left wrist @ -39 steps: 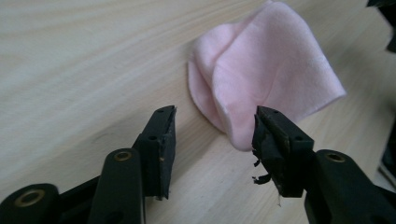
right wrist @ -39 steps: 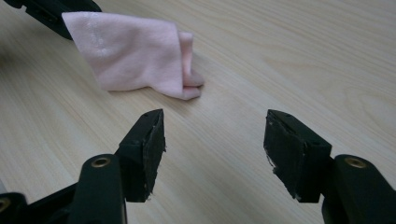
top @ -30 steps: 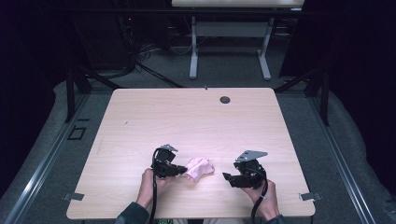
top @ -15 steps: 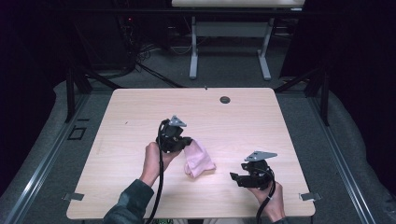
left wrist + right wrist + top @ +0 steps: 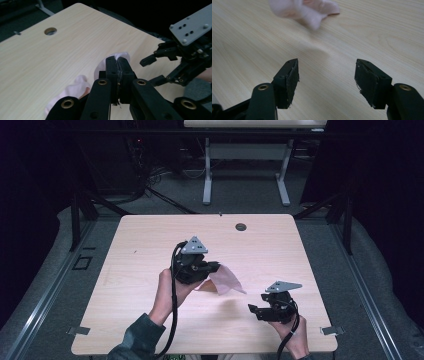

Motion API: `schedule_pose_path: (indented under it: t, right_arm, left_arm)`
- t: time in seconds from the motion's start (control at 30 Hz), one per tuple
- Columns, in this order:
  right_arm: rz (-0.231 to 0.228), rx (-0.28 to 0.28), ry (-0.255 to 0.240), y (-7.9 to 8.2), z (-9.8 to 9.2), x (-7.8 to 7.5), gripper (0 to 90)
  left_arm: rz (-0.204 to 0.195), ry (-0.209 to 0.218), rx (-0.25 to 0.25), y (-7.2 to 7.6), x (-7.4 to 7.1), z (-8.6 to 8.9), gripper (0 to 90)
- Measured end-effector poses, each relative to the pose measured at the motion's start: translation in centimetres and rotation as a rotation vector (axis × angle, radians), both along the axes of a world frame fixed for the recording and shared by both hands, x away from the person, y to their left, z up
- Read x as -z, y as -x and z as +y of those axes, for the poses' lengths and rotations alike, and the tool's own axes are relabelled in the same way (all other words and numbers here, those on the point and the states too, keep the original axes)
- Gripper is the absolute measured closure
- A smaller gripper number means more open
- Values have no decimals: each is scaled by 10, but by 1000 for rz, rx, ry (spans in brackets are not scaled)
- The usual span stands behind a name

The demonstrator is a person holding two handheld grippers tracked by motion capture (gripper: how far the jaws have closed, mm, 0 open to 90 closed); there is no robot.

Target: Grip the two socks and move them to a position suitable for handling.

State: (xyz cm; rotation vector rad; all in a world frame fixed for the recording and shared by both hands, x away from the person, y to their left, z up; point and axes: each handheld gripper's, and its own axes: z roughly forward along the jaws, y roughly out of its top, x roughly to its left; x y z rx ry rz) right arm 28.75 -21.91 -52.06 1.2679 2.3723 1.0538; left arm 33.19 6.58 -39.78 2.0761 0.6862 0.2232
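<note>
One pink cloth (image 5: 226, 281), light and limp, hangs pinched in our left gripper (image 5: 209, 268); our right gripper (image 5: 256, 310), jaws just widening and empty, should pinch its dangling corner.

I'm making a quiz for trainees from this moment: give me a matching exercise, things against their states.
Things:
1. left gripper
2. right gripper
3. pink cloth
4. round hole

States:
A. jaws apart, nothing between them
B. hanging above the table, pinched at one edge
C. jaws shut on fabric
D. in the tabletop near its far edge

Pairs: 1-C, 2-A, 3-B, 4-D
</note>
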Motion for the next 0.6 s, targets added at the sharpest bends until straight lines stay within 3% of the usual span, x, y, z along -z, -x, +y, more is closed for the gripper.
schedule_pose_path:
  t: [0.17,0.27,0.37,0.6]
  right_arm:
    - [28,10,-7,4,-6,6,346]
    - [48,17,-11,6,-9,13,346]
    - [63,10,-17,6,-10,17,345]
    - [73,-36,2,-2,5,15,345]
  left_arm:
    - [77,5,-6,12,34,12,890]
    - [143,9,-16,21,65,26,887]
    - [189,10,-17,30,87,37,884]
    - [270,-46,-7,51,125,53,856]
